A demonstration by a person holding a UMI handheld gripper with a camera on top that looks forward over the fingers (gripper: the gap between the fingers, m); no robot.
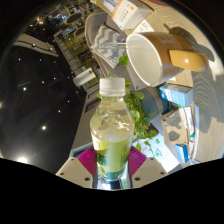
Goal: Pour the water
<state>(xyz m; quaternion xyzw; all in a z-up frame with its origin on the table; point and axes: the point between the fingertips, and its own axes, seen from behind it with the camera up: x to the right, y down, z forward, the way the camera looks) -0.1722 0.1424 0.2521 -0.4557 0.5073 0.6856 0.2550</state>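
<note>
the tongs (112, 170) are closed on a clear plastic bottle (111, 130), with a pink pad (88, 160) pressing its lower body from one side and its partner from the other. the bottle stands upright between the fingers, raised in front of the camera, white cap (112, 86) on top and a pale yellow-green tint through its lower part, which looks like liquid filling most of it. beyond it, higher and to the right, a large white mug (152, 56) lies tilted in view with its mouth turned toward the camera, beside what seems a wooden surface (188, 58); a leafy green plant (143, 125) shows just behind the bottle.

as a judgement, the bottle is moderately heavy for its size because it is nearly full, and its thin walls will give under pressure, so a hard squeeze could dent it or push liquid up once it is open. smooth plastic is also slippery, and tipping will shift the weight toward the neck. the present hold low on the body is stable for carrying; for pouring, a grip nearer the middle would resist the bottle swinging. the cap appears on, so it has to come off before any water can reach the mug.
</note>
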